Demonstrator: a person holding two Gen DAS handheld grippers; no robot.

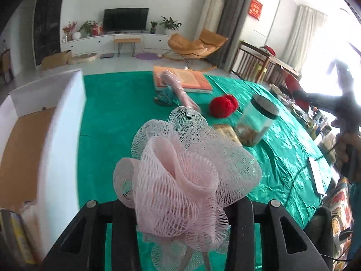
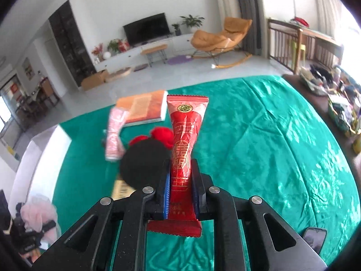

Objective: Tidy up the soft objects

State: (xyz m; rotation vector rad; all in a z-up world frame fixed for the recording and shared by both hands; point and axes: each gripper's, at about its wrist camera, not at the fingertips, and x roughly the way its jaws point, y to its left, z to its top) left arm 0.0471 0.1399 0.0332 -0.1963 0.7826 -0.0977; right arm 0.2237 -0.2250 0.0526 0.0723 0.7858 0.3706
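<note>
The left gripper (image 1: 180, 205) is clamping the pink mesh bath puff (image 1: 180, 176), which is billowing up in front of its camera, off the green-clothed surface (image 1: 108, 117). From this gripper the open white box (image 1: 56, 122) is lying at about nine o'clock, close by, its long axis running away towards twelve; I judge that box to be where the soft things are going, and the left hand is plainly the nearer one to it.

The right gripper (image 2: 180, 189) is squeezing a red foil packet (image 2: 183, 144) tightly at its waist, the packet's long axis pointing to twelve, held clear of the surface. In this view the box is sitting far off at about nine o'clock.

The packet is carrying a gold round emblem and gold Chinese ornamental characters; I cannot read them for certain. The orange book (image 2: 144, 108) is showing print too small to read.
</note>
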